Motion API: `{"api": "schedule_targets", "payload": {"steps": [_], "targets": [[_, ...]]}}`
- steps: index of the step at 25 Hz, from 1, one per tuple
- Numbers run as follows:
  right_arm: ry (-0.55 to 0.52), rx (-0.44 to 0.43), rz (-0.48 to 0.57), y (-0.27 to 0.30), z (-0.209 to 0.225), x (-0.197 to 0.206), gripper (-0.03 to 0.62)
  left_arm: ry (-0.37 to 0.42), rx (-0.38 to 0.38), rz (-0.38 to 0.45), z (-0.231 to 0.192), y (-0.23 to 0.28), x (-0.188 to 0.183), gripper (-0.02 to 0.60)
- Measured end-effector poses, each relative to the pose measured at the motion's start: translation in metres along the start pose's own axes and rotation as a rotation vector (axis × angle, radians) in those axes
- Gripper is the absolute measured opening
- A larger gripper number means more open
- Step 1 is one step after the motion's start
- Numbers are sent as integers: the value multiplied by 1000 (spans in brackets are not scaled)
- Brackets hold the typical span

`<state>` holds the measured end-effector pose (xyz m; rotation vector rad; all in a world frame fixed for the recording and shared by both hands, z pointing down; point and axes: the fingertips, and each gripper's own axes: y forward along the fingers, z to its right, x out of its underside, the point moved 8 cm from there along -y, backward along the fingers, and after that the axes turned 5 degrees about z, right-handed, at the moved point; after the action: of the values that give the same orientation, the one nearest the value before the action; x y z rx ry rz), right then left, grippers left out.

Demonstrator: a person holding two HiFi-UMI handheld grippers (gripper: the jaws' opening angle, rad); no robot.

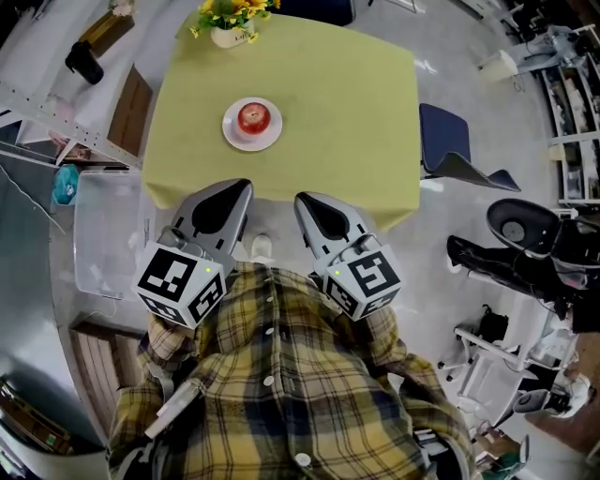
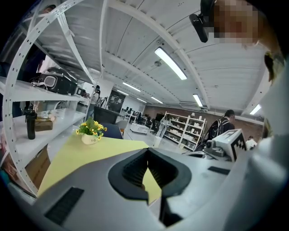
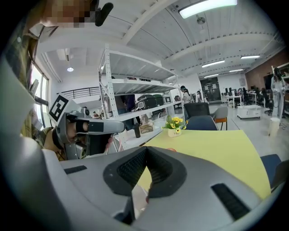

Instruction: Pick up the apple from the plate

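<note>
The round red apple [image 1: 253, 117] is sitting upright on the round white plate [image 1: 231, 134], mid-table on the yellow-green tablecloth [image 1: 356, 112]. The left gripper [image 1: 236, 187] and right gripper [image 1: 307, 200] are hovering at the near table edge, jaws pressed together on nothing. Print on the white flower vase [image 2: 91, 140] is showing too small to read

The person wears a yellow plaid shirt [image 1: 281, 375]; the grey left gripper [image 1: 244, 186] and right gripper [image 1: 301, 199] bear black-and-white marker cubes [image 1: 181, 284].

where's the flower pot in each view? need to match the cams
Head view: flower pot at the top edge, left of centre.
Left gripper view: flower pot left of centre, mid-height.
Right gripper view: flower pot just right of centre, mid-height.
Shared landmark: the yellow-green table it stands on.
</note>
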<state>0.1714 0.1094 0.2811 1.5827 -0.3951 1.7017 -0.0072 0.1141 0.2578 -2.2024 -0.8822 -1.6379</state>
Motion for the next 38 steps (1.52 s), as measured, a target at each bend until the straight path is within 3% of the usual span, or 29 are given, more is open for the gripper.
{"api": "schedule_targets", "payload": {"steps": [16,25,32,38], "targets": [[1,74,-1,121,25,-41,-3,8,72,-47,-120,55,-45,8],[29,188,3,178,48,-61,-3,16,168,-89,-181,92,-68,8],[62,281,-14,197,59,-60,-3,8,241,-150,-206,113,-66,8],[70,291,-54,196,62,-49,-3,-8,258,-179,-206,124,-57,8]]}}
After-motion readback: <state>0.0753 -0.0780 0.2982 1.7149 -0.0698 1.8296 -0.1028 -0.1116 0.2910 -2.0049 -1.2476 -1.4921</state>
